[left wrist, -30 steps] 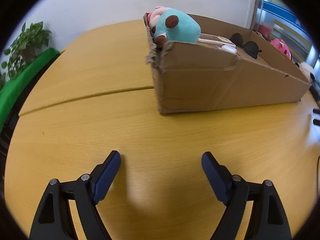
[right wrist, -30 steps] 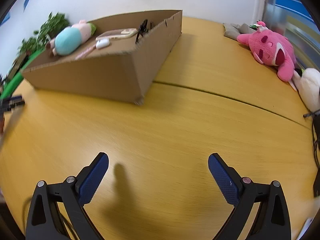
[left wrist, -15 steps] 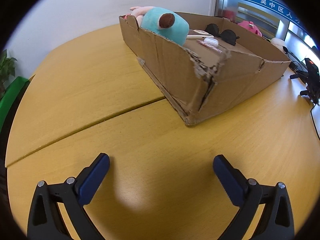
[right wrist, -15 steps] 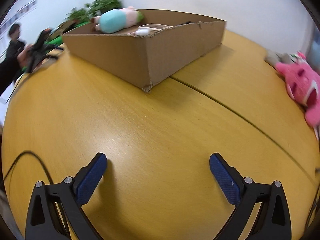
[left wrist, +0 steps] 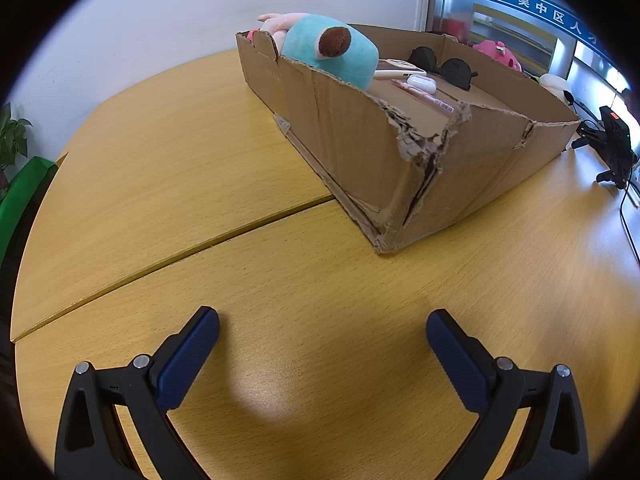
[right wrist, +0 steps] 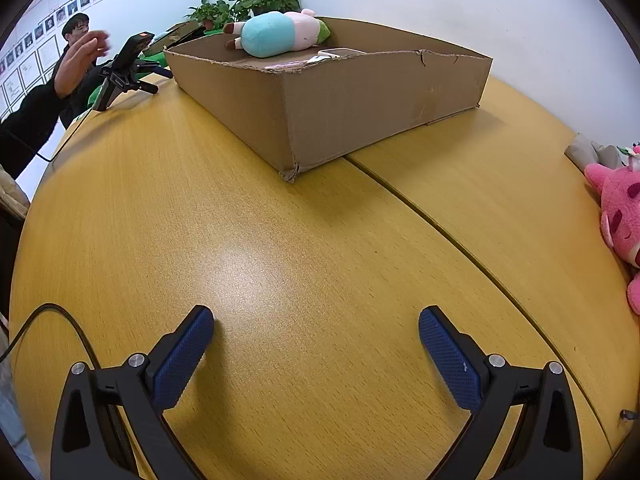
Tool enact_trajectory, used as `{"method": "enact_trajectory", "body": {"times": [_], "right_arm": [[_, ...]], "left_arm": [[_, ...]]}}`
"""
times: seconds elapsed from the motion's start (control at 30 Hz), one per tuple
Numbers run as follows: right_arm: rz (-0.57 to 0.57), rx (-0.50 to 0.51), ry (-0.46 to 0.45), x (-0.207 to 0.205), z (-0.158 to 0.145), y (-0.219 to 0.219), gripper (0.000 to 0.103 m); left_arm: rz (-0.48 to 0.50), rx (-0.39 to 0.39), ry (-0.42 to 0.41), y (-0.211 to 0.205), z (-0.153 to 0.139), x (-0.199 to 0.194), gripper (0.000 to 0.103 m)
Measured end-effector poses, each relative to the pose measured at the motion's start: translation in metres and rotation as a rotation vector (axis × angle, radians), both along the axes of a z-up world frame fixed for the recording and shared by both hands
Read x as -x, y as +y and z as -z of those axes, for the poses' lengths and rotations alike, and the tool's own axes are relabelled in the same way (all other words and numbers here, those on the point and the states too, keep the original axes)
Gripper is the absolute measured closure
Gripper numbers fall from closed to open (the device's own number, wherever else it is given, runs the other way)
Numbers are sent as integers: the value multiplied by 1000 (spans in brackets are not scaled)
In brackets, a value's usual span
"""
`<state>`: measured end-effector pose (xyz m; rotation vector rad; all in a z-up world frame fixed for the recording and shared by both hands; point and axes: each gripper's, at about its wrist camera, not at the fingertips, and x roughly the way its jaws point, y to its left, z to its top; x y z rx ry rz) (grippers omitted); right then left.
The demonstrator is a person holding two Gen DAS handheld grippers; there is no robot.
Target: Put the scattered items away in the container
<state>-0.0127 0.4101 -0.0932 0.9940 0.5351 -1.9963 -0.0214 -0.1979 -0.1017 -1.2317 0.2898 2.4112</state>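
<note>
A shallow cardboard box (left wrist: 352,136) with a torn near corner stands on the wooden table; it also shows in the right wrist view (right wrist: 360,108). Inside lie a teal and pink plush toy (left wrist: 332,54) (right wrist: 276,36), black sunglasses (left wrist: 444,66), a phone (left wrist: 396,70), a white earbud case (left wrist: 422,82) and a pink pen (left wrist: 428,94). My left gripper (left wrist: 322,338) is open and empty, low over the table in front of the box's torn corner. My right gripper (right wrist: 316,336) is open and empty, low over the table in front of another corner.
A pink plush toy (right wrist: 620,216) lies at the table's right edge, with grey cloth (right wrist: 588,152) behind it. A black device on a small tripod (right wrist: 124,68) (left wrist: 614,144) stands beside the box. A person (right wrist: 52,84) sits at the far left. Potted plants (right wrist: 248,0) stand behind the box.
Both wrist views have swung around the box: the left now faces its torn corner, the right now faces another corner with the person and tripod in sight. Both grippers stay open and empty.
</note>
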Motion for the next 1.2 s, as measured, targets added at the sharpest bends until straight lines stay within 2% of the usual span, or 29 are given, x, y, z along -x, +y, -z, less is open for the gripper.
{"method": "enact_trajectory", "body": {"times": [1.2], "right_arm": [[3, -4, 3, 0, 2, -1, 0]], "left_arm": [[1, -1, 0, -2, 2, 0, 0]]}}
